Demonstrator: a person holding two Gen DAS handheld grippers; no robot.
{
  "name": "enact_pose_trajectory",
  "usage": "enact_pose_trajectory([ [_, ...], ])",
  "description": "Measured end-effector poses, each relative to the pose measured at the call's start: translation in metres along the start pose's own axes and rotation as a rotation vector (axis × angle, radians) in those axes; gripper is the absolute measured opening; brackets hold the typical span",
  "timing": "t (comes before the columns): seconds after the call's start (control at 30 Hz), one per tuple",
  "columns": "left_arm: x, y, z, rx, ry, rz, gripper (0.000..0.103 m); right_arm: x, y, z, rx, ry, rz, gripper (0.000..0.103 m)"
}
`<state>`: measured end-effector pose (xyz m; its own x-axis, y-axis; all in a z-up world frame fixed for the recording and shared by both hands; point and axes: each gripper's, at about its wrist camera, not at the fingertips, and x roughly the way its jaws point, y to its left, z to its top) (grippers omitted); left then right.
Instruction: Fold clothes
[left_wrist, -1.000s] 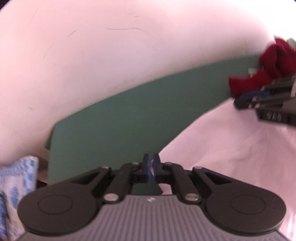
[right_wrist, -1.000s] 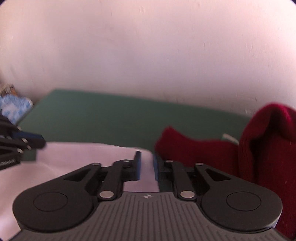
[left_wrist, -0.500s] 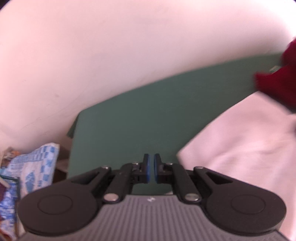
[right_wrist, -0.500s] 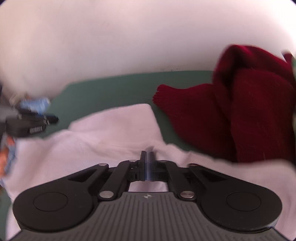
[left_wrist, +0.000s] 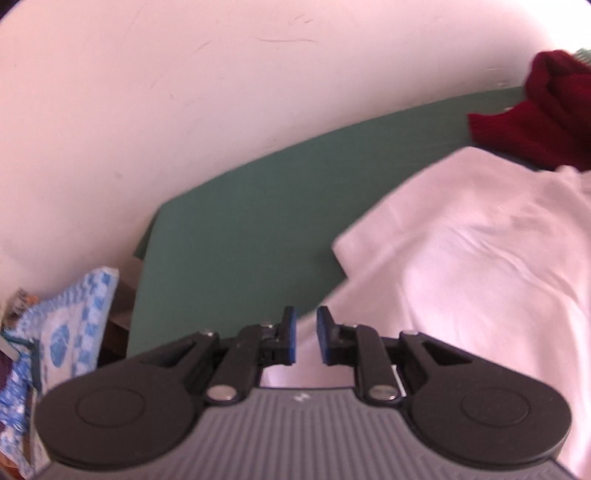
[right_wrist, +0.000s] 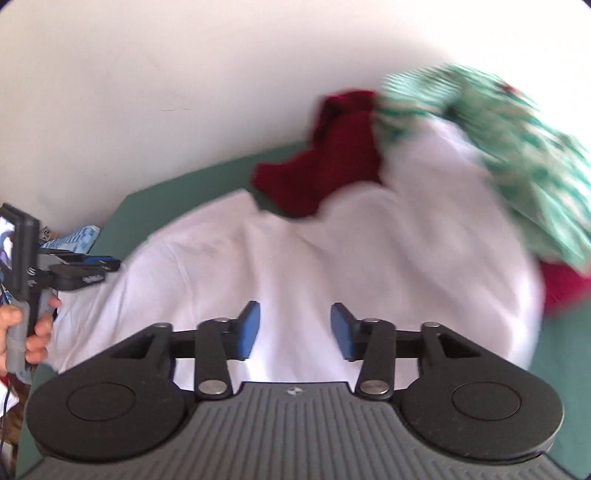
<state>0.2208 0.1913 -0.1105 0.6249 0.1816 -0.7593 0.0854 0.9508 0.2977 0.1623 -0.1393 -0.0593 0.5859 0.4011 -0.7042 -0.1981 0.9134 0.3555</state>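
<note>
The white shirt is lying spread on the green bench, and we are hovering over it. Our left tongs are gaping slightly at its near-left edge, holding nothing; our right tongs are standing wide open above its middle, empty too. A red sweater is touching its far edge, beside a blurred green-striped cloth.

One white garment, one red sweater, one green-striped cloth, two claws.
</note>
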Motion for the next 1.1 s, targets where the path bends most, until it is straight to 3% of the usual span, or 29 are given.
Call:
enact_pose_trajectory([
  [0.07,-0.022,0.002,-0.015,-0.013,-0.025,-0.052,0.021,-0.011,-0.01,-0.011,0.048,0.01,-0.022,0.014],
  [0.13,-0.035,-0.004,-0.032,-0.018,-0.02,-0.085,0.029,-0.017,-0.025,-0.023,0.098,0.022,-0.068,0.011],
  [0.2,-0.044,-0.01,-0.049,-0.019,-0.009,-0.108,0.031,-0.021,-0.03,-0.03,0.139,-0.041,-0.125,0.011],
  [0.27,-0.053,-0.017,-0.066,-0.02,0.002,-0.132,0.03,-0.023,-0.033,-0.036,0.185,-0.119,-0.192,0.018],
  [0.33,-0.063,-0.024,-0.083,-0.021,0.014,-0.154,0.03,-0.021,-0.039,-0.04,0.214,-0.165,-0.207,0.027],
  [0.4,-0.072,-0.034,-0.093,-0.03,0.024,-0.17,0.03,-0.022,-0.045,-0.035,0.195,-0.173,-0.212,0.045],
  [0.57,-0.09,-0.05,-0.11,-0.075,0.051,-0.17,0.032,-0.012,-0.052,-0.019,0.11,-0.174,-0.272,0.055],
  [0.6,-0.093,-0.054,-0.113,-0.084,0.055,-0.162,0.034,-0.008,-0.053,-0.016,0.107,-0.176,-0.274,0.052],
  [0.63,-0.095,-0.057,-0.116,-0.09,0.058,-0.154,0.038,-0.005,-0.055,-0.014,0.114,-0.172,-0.256,0.048],
  [0.67,-0.097,-0.061,-0.118,-0.093,0.06,-0.143,0.039,-0.004,-0.057,-0.012,0.13,-0.162,-0.22,0.022],
  [0.7,-0.099,-0.064,-0.12,-0.096,0.063,-0.133,0.039,-0.005,-0.059,-0.01,0.138,-0.163,-0.191,0.005],
  [0.83,-0.103,-0.074,-0.119,-0.103,0.073,-0.095,0.039,-0.033,-0.068,-0.007,0.119,-0.257,-0.164,0.003],
  [1.0,-0.102,-0.086,-0.109,-0.121,0.078,-0.08,0.039,-0.025,-0.095,-0.01,0.122,-0.209,-0.097,0.005],
  [1.1,-0.104,-0.093,-0.098,-0.117,0.073,-0.081,0.039,-0.024,-0.097,-0.008,0.134,-0.201,-0.026,0.022],
])
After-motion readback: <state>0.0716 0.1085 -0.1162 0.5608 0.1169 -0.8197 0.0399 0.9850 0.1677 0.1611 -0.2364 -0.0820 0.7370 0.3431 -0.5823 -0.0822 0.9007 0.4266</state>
